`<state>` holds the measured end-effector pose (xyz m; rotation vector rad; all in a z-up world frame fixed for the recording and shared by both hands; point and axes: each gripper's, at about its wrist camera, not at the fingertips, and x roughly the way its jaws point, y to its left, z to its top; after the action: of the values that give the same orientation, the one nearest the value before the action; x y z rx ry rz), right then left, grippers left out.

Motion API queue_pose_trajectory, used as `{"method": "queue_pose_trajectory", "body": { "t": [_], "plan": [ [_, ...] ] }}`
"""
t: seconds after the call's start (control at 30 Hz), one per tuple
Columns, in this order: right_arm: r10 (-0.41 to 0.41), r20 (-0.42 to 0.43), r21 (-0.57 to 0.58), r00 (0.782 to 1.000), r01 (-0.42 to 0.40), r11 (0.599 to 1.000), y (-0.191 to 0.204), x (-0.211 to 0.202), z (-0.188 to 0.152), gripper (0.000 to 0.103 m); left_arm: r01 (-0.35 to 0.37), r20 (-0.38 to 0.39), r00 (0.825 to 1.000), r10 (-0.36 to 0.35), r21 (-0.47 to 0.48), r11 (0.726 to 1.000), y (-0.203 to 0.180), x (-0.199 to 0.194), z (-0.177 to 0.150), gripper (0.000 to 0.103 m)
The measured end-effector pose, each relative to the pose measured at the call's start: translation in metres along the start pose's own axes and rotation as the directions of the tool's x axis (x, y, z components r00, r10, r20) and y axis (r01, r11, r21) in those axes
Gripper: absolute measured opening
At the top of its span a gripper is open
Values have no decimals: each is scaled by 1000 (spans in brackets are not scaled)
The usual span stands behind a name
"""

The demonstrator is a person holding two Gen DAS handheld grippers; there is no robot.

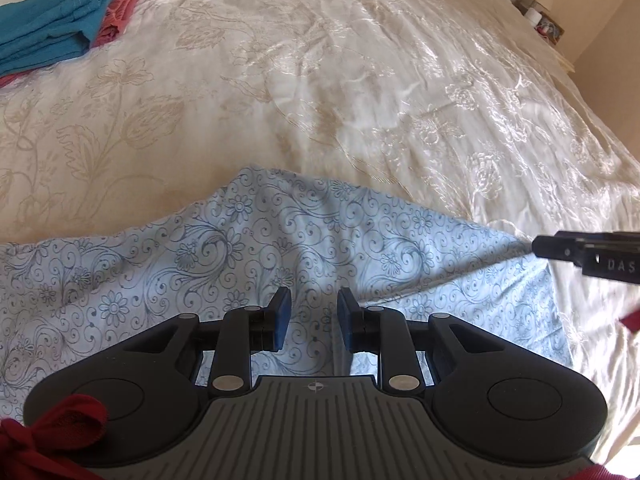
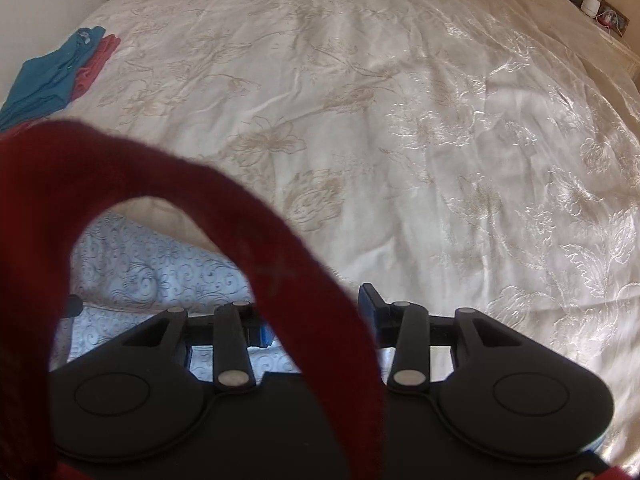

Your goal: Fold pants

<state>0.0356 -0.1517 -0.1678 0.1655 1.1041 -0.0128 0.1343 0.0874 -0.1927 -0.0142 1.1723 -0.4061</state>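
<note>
The pale blue patterned pants (image 1: 280,248) are spread on the cream bedspread (image 1: 320,80). The left tool (image 1: 312,322) is held above them, pads apart, nothing clamped. The right tool (image 2: 320,316) is half hidden by a dark red cord (image 2: 280,240); its pads are seen apart, empty. Folded teal (image 1: 52,20) and coral clothes (image 1: 120,8) are stacked far left

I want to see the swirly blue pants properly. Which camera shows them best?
The left wrist view. There the blue patterned pants spread across the cream bedspread in front of the left gripper. In the right wrist view a dark red strap hides most of them; only a patch shows.
</note>
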Motion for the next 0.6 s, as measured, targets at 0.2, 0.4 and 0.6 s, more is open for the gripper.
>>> {"method": "queue_pose_trajectory", "body": {
  "t": [0.2, 0.4, 0.6],
  "plan": [
    [133, -15, -78, 991, -134, 988, 57, 2, -9, 50, -68, 48, 996, 72, -71, 995, 36, -27, -5, 25],
    [178, 11, -181, 984, -173, 968, 104, 21, 15, 50, -169, 25, 984, 174, -143, 975, 91, -35, -20, 25],
    [182, 1, -248, 983, -176, 953, 133, 51, 44, 50, -286, -133, 955, 265, -175, 942, 147, -21, -40, 25]
  ]
}}
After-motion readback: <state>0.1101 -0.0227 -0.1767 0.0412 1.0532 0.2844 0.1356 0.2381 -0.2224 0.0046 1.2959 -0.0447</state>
